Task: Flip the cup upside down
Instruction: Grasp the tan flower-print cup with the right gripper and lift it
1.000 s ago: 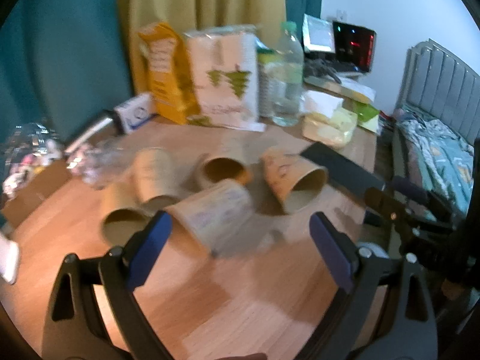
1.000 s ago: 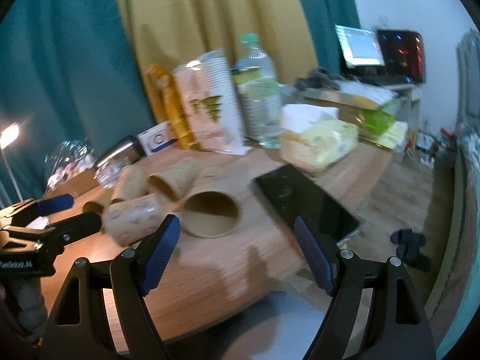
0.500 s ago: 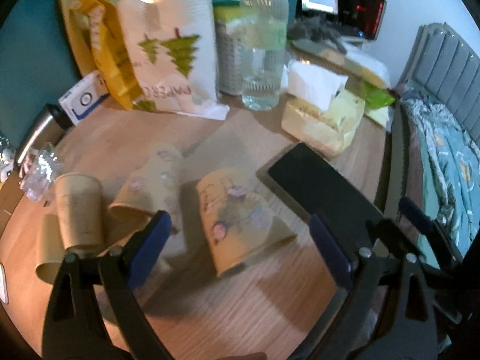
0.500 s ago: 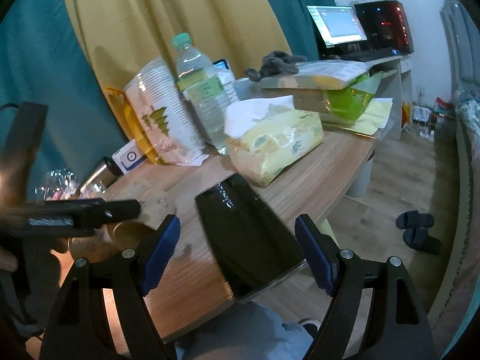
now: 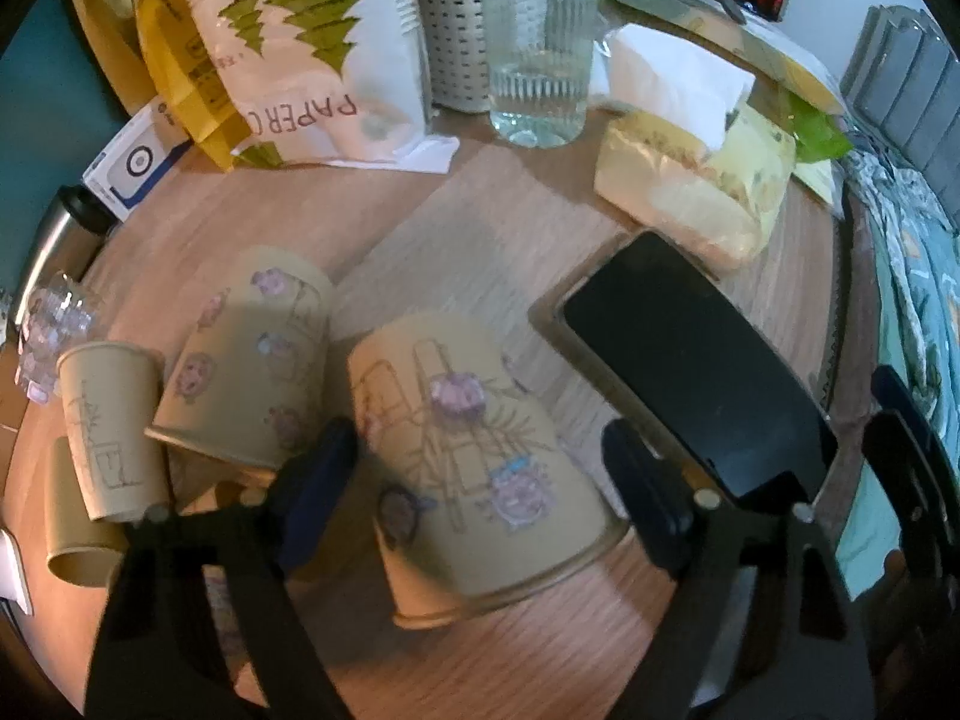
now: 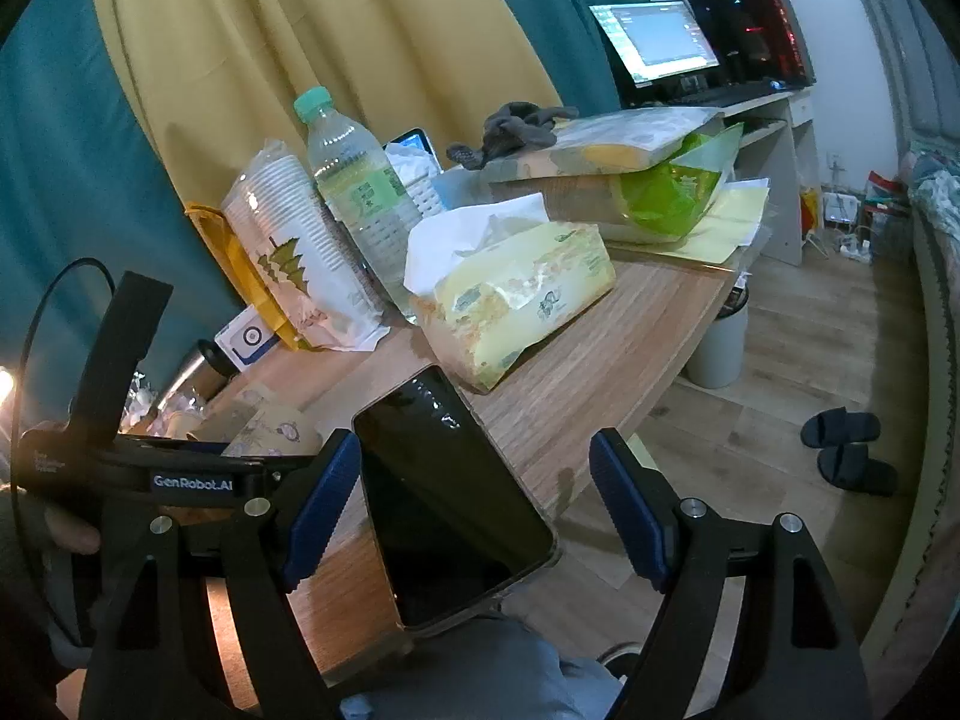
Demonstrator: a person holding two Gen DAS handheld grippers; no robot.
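Several tan paper cups with drawings lie on their sides on the wooden table (image 5: 480, 228). The nearest cup (image 5: 474, 450) lies between the fingers of my left gripper (image 5: 480, 456), mouth toward me; the jaws are open and do not touch it. A second cup (image 5: 246, 360) lies to its left, a third (image 5: 114, 426) further left. My right gripper (image 6: 474, 480) is open and empty at the table's near edge, over a black phone (image 6: 444, 498). One cup (image 6: 270, 426) shows behind the left gripper's body in the right wrist view.
The black phone (image 5: 690, 372) lies right of the cups. A tissue pack (image 5: 690, 180), water bottle (image 5: 534, 42), sleeve of paper cups (image 5: 312, 42), yellow bag (image 5: 162, 48) and steel flask (image 5: 54, 240) stand at the back. The table edge (image 6: 600, 450) drops to the floor on the right.
My left gripper has moved forward and down over the nearest cup, which now lies between its fingers. My right gripper has drawn a little nearer the phone.
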